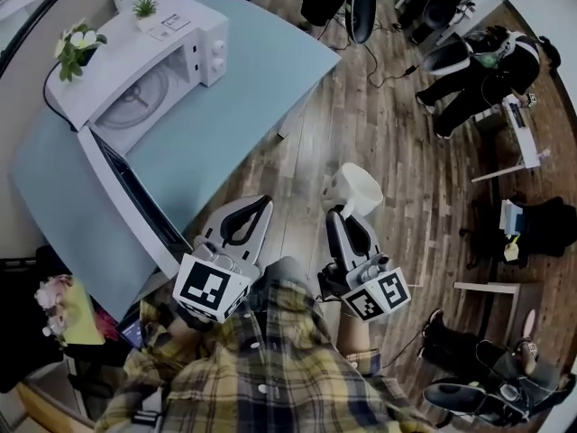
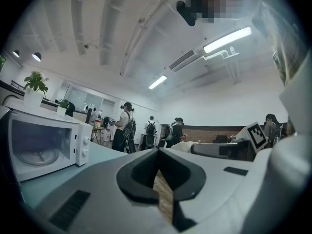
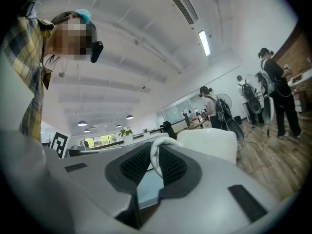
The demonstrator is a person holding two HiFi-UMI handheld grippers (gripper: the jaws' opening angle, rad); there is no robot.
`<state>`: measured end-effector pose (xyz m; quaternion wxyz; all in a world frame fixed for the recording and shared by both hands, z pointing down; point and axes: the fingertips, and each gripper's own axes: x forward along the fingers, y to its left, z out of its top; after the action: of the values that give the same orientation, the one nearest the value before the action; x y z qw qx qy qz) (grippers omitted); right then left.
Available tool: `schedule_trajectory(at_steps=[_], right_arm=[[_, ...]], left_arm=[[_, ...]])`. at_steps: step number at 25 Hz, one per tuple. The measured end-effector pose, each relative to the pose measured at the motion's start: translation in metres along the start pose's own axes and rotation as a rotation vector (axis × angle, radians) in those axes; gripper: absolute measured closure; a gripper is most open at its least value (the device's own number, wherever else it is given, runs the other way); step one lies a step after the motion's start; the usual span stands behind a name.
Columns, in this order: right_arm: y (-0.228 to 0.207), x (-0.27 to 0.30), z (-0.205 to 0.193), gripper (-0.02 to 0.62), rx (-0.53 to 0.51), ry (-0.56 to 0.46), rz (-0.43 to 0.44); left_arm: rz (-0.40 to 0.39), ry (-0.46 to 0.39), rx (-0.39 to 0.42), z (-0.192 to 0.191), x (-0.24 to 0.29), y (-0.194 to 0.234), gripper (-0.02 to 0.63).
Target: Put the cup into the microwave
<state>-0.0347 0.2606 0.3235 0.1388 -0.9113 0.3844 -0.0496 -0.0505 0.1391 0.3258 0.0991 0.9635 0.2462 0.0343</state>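
Observation:
A white microwave [image 1: 171,39] stands on the light blue table [image 1: 261,75] at the upper left, its door [image 1: 135,197] swung open and the glass turntable [image 1: 135,97] showing inside. My right gripper [image 1: 341,211] is shut on the handle of the white cup [image 1: 359,188], holding it over the wooden floor, right of the table. In the right gripper view the cup [image 3: 209,144] sits just beyond the jaws, its handle [image 3: 155,156] pinched between the pads. My left gripper [image 1: 267,203] is shut and empty near the table's edge. In its own view the left gripper [image 2: 157,151] points level, with the microwave [image 2: 44,145] ahead to the left.
Two small potted plants [image 1: 77,48] [image 1: 144,7] rest on top of the microwave. The open door juts out over the table's near edge. Several people [image 2: 124,126], office chairs [image 1: 361,7] and cables stand on the wooden floor [image 1: 406,152] to the right.

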Motion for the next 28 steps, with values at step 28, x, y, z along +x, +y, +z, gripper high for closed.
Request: schedule_trajectory(at_steps=[28], right_arm=[[0.026, 0.273, -0.024, 0.540, 0.011, 0.280, 0.860]], left_arm=[[0.855, -0.097, -0.039, 0.012, 0.002, 0.174, 0.614]])
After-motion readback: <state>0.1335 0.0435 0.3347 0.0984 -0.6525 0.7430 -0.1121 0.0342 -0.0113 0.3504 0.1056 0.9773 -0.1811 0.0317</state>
